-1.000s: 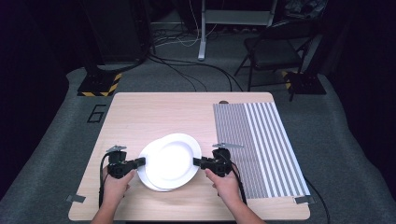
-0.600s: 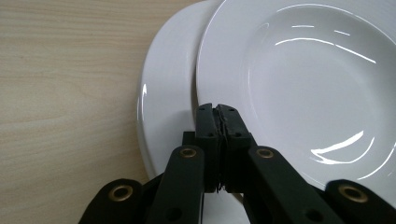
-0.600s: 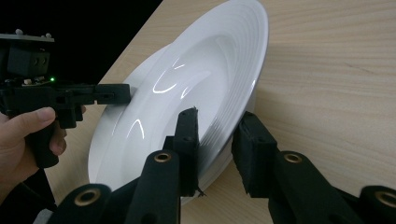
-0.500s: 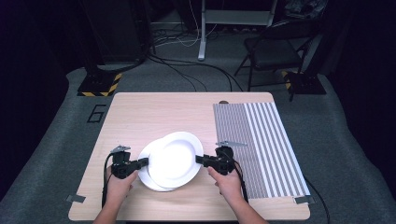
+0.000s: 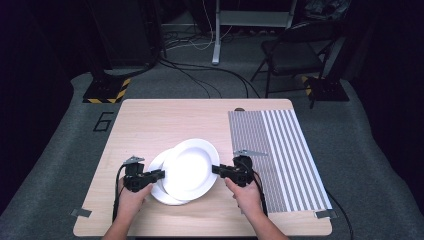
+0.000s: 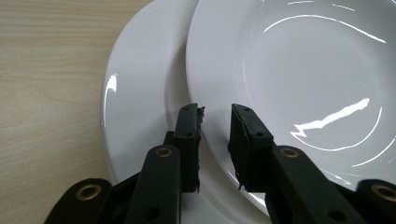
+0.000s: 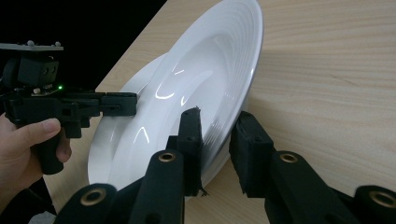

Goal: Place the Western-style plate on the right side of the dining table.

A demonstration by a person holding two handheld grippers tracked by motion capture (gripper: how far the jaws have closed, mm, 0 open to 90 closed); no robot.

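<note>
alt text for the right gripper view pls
The right gripper clamps the rim of a tilted upper white plate, lifted off a lower plate on the wooden table. At left, a hand holds the left gripper at the plates' far rim.

Two white plates (image 5: 187,170), light wood table (image 5: 150,125), grey-and-white striped mat (image 5: 280,145).

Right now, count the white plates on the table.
2. The upper plate is tilted, its rim between the right gripper jaws; the lower plate lies flat beneath it. None seems hidden.
</note>
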